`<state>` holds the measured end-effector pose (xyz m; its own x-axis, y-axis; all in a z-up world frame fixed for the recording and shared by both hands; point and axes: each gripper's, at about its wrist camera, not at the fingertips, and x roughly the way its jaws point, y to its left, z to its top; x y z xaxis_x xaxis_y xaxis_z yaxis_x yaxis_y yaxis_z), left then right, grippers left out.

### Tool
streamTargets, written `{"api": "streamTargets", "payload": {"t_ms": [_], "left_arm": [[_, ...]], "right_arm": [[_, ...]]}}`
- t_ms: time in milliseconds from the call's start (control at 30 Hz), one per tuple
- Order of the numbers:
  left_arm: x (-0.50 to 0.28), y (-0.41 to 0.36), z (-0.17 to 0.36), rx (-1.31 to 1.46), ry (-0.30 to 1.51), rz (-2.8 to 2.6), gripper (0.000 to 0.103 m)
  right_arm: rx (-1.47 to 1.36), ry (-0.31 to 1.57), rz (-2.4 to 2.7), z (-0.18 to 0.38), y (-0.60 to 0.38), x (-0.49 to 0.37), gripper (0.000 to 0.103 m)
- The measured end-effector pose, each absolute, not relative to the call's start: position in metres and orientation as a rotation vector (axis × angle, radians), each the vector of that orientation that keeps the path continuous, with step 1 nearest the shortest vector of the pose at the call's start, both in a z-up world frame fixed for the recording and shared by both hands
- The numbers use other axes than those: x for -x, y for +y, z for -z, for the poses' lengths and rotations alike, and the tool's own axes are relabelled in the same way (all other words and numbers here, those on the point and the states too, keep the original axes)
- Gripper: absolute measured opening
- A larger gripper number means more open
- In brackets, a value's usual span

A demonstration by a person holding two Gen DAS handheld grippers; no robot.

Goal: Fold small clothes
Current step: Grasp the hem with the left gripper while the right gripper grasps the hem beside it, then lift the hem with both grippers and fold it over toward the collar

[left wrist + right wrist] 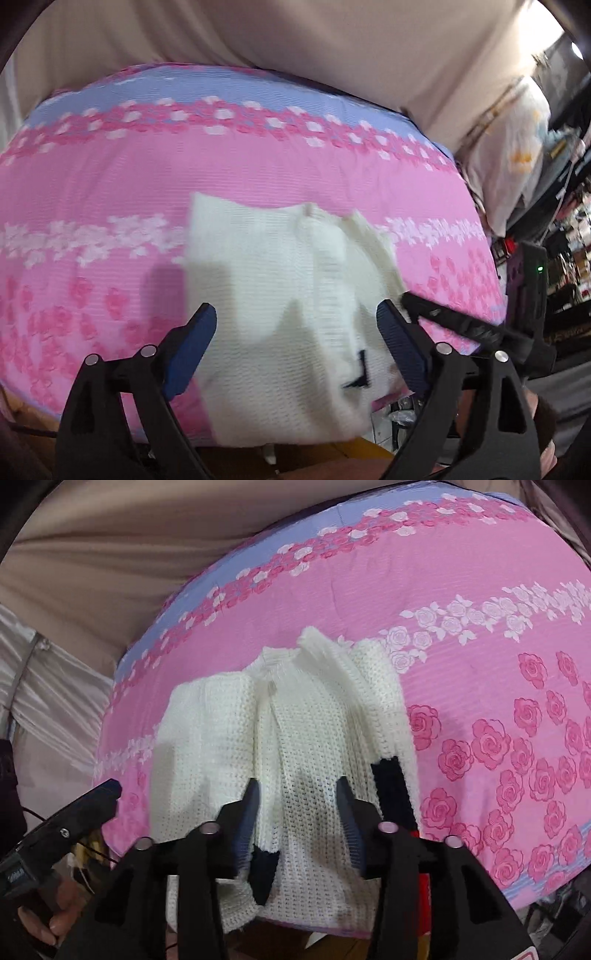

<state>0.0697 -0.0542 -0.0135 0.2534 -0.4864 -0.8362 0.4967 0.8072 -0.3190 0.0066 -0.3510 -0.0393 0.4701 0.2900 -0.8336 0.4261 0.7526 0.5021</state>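
A small white knitted sweater [280, 295] with black trim lies on a pink rose-patterned cover [110, 184], its lower edge hanging over the near edge. My left gripper [297, 315] is open above the sweater's lower part, fingers apart on either side and holding nothing. In the right wrist view the sweater [295, 731] lies partly folded, with black patches [391, 786] at its right and bottom. My right gripper [299, 794] is open just over the sweater's lower middle. The right gripper's finger also shows in the left wrist view [461, 325], and the left gripper shows at the lower left of the right wrist view [66, 827].
The pink cover [480, 657] has a lilac border [221, 88] at its far edge. Beige curtain fabric [295, 33] hangs behind it. A cluttered dark area with shelves [554, 240] lies to the right. The cover's near edge drops off below the sweater.
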Motion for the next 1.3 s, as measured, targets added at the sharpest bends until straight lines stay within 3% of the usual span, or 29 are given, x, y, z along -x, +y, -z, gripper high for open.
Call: {"api": "streamTargets", "payload": {"t_ms": [33,100,367,400,433,467,500,633,767,900,1033,1133,1300], "left_arm": [[-0.073,-0.04,0.018,-0.013,1.174,0.651,0.086],[-0.075,-0.023,0.029,-0.017,1.244,0.628,0.086],[-0.052,0.025,0.087,0.024,1.503,0.543,0.086],[-0.052,0.026,0.086,0.028,1.5,0.54,0.086],[-0.051,0.025,0.085,0.028,1.493,0.542,0.086],[-0.049,0.024,0.082,0.022,1.486,0.542,0.086],[-0.047,0.024,0.08,0.014,1.481,0.544,0.086],[-0.043,0.012,0.072,-0.006,1.448,0.559,0.086],[-0.046,0.002,0.07,0.002,1.42,0.555,0.086],[-0.051,-0.012,0.067,-0.02,1.394,0.533,0.086],[-0.054,-0.029,0.062,-0.03,1.381,0.553,0.087],[-0.054,-0.04,0.065,-0.067,1.387,0.564,0.087],[-0.052,-0.058,0.073,-0.104,1.411,0.563,0.087]], "right_arm": [[-0.79,1.082,0.088,0.035,-0.354,-0.004,0.075],[-0.857,1.071,0.06,0.036,-0.354,-0.012,0.08],[-0.861,1.301,-0.043,0.077,-0.299,-0.068,0.078],[-0.859,1.313,-0.059,0.078,-0.292,-0.067,0.074],[-0.841,1.317,-0.078,0.077,-0.283,-0.071,0.059],[-0.801,1.315,-0.084,0.072,-0.277,-0.073,0.029],[-0.75,1.302,-0.096,0.065,-0.271,-0.078,0.022],[-0.757,1.092,-0.171,0.001,-0.292,-0.072,0.019],[-0.662,1.065,-0.019,-0.007,-0.342,-0.047,0.021],[-0.642,1.258,0.137,0.076,-0.378,-0.033,0.024],[-0.707,1.131,0.126,0.034,-0.376,-0.006,0.037],[-0.691,1.128,0.059,0.014,-0.363,0.016,0.058],[-0.699,1.187,-0.01,0.029,-0.34,0.061,0.06]]}}
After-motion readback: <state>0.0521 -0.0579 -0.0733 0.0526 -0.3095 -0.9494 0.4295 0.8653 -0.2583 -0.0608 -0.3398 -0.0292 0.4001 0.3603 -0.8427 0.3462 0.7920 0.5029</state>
